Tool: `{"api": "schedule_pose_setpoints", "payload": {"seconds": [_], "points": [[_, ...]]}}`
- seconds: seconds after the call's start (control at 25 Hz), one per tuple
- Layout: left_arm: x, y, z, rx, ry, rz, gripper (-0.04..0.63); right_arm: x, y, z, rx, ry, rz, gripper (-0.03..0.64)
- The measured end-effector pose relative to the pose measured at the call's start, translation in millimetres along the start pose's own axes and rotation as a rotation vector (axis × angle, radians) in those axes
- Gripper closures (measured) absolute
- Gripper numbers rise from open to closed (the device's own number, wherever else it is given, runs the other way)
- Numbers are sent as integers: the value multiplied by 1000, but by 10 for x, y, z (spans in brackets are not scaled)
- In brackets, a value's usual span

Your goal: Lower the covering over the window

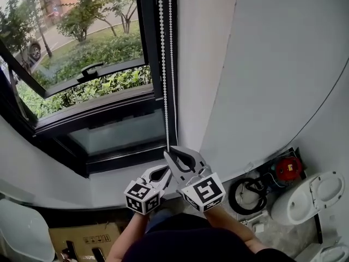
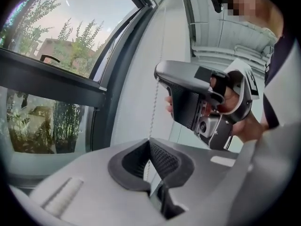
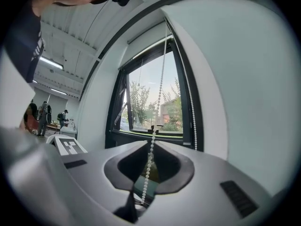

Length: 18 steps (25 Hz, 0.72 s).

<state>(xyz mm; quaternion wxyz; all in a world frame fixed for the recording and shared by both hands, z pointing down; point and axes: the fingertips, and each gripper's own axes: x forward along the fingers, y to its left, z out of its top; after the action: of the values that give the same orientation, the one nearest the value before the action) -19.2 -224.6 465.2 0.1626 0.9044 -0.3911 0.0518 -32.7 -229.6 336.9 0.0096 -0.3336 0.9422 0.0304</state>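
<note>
Pinching the limp, light white beaded chain [image 1: 164,64] low down in left gripper [image 2: 149,142] and right gripper [image 3: 151,144] jaws, I'd pull gently.

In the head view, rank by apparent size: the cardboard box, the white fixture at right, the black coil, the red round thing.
1. white fixture and cardboard box, about alike; the box is cut off by the frame.
2. black coil.
3. red round thing.

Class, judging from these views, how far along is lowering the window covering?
Done: the left tongs and right tongs are each shut on the bead chain. In hand: that two-handed grip. To do: the window glass shows uncovered, so nearly all lowering remains.
</note>
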Motion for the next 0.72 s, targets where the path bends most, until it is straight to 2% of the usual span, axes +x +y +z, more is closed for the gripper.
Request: {"api": "schedule_pose_setpoints", "payload": {"seconds": [0.16,0.36,0.52,0.72], "points": [[-16,10,-46,24,8,5,583,15,14,-11,-4,17,9,603],[-90,-11,-233,-26,0,-10,583,0,93,-169,28,48,22,603],[-142,-32,-230,0,-17,-23,581,26,156,-155,-17,53,46,604],[-86,-87,-380,13,55,-31,581,34,143,-370,56,117,81,604]]}}
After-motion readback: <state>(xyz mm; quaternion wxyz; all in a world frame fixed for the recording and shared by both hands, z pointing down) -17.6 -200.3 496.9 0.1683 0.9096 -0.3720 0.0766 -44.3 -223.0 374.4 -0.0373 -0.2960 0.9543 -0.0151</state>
